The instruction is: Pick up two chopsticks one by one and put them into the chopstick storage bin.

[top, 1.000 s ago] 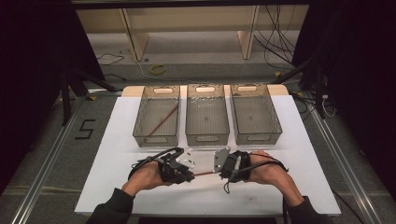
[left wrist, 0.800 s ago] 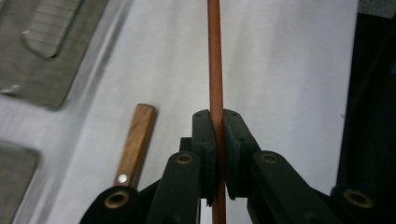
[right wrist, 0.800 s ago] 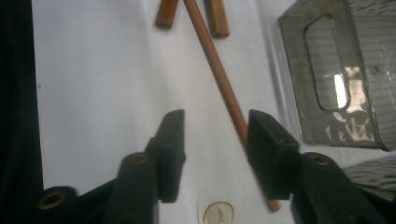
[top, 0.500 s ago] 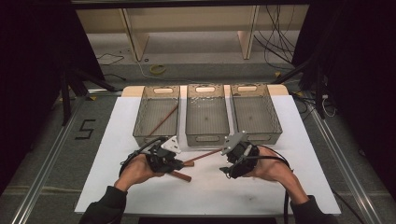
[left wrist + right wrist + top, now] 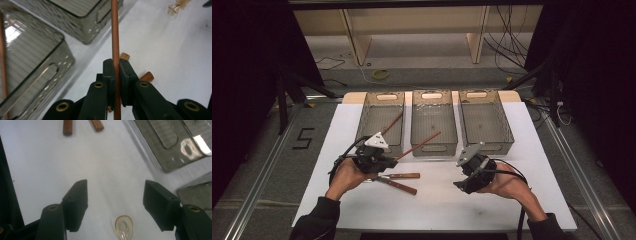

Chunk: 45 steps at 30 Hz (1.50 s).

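Chopstick (image 5: 115,37) is clamped in my left gripper (image 5: 373,159), tip aimed at one o'clock toward the middle bin (image 5: 433,145). My right gripper (image 5: 115,205), its jaws just opened and empty, hovers over a clear spoon (image 5: 123,227). I'd swing left toward the left bin (image 5: 379,125), which holds another stick, keeping the grip tight.

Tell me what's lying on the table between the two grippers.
In the high view, two wooden-handled utensils lie between the left gripper and right gripper.
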Available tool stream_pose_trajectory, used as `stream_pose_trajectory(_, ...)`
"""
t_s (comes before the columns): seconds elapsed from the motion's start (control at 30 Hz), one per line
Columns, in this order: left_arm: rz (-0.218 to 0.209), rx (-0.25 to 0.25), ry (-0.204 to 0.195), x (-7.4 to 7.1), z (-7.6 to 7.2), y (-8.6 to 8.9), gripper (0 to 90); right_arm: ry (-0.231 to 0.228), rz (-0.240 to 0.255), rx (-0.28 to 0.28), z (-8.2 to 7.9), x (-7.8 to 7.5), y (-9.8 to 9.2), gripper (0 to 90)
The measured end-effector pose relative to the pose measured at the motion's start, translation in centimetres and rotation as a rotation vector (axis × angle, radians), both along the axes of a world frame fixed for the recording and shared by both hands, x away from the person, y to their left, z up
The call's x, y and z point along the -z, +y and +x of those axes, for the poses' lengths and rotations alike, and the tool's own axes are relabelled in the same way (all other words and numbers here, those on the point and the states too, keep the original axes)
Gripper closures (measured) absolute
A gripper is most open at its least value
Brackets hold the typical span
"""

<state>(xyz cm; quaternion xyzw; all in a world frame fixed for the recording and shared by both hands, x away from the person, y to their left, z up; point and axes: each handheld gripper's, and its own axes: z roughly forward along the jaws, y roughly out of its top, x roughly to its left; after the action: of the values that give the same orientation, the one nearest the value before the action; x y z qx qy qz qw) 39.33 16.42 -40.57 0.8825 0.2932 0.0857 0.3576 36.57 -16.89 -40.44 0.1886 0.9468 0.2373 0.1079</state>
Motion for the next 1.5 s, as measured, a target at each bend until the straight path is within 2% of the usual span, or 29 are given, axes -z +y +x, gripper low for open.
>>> stream_pose_trajectory(0.2,-0.035,-0.084,0.000,0.1,1.0,1.9,84.2,0.024,0.017,0.043,-0.1,0.8,-1.6,35.6)
stream_pose_trajectory(0.4,-0.056,-0.140,-0.012,-0.3,2.2,3.0,84.2,0.039,0.032,0.080,-0.5,1.4,-3.1,35.2)
stream_pose_trajectory(0.53,-0.072,-0.181,-0.013,-0.6,3.5,3.6,84.2,0.031,0.037,0.100,-0.7,1.4,-3.9,34.8)
stream_pose_trajectory(0.63,-0.105,-0.198,-0.011,-0.7,4.3,3.9,84.2,0.020,0.049,0.107,-1.0,1.3,-4.3,34.0)
stream_pose_trajectory(1.03,-0.107,-0.278,0.006,-0.9,7.8,4.9,84.2,0.038,0.049,0.117,-1.4,1.9,-4.9,33.4)
stream_pose_trajectory(1.2,-0.097,-0.314,0.014,-0.5,9.3,5.4,84.2,0.038,0.047,0.115,-1.4,1.9,-5.0,33.3)
stream_pose_trajectory(1.5,-0.102,-0.354,0.023,-0.1,10.8,5.9,84.2,0.040,0.047,0.116,-1.4,2.0,-5.0,33.1)
